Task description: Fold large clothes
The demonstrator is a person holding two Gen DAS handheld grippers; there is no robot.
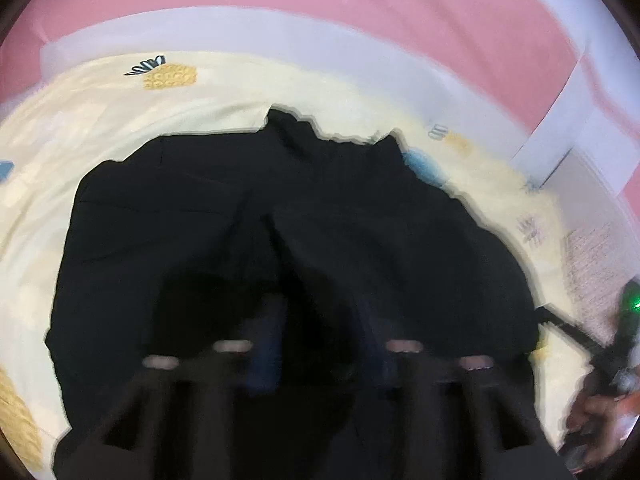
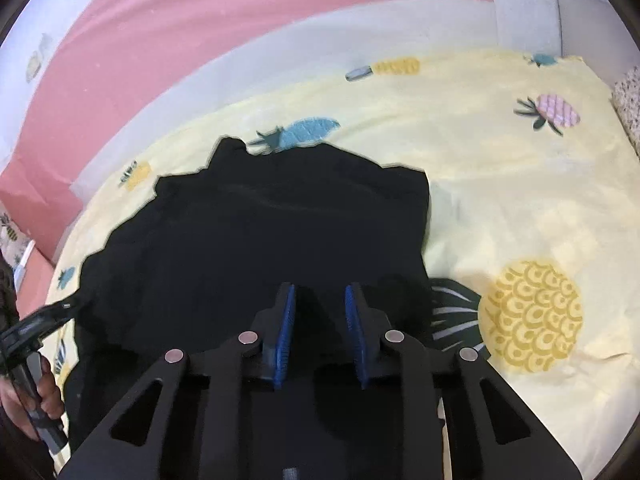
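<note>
A large black garment [image 1: 280,220] lies spread on a pale yellow pineapple-print bedsheet [image 1: 100,120]. In the left wrist view, which is blurred, my left gripper [image 1: 320,320] hangs over the garment's near part with its blue-padded fingers apart. In the right wrist view the garment [image 2: 260,232] fills the middle, and my right gripper [image 2: 320,300] is open just above its near right edge, nothing between the blue pads [image 2: 286,320]. The other gripper [image 2: 36,328] shows at the far left, at the garment's left edge.
The sheet [image 2: 520,200] stretches free to the right of the garment. A pink wall [image 2: 200,20] with a white band runs behind the bed. A speckled object [image 2: 630,96] sits at the right edge. The right hand and gripper [image 1: 600,360] show at lower right.
</note>
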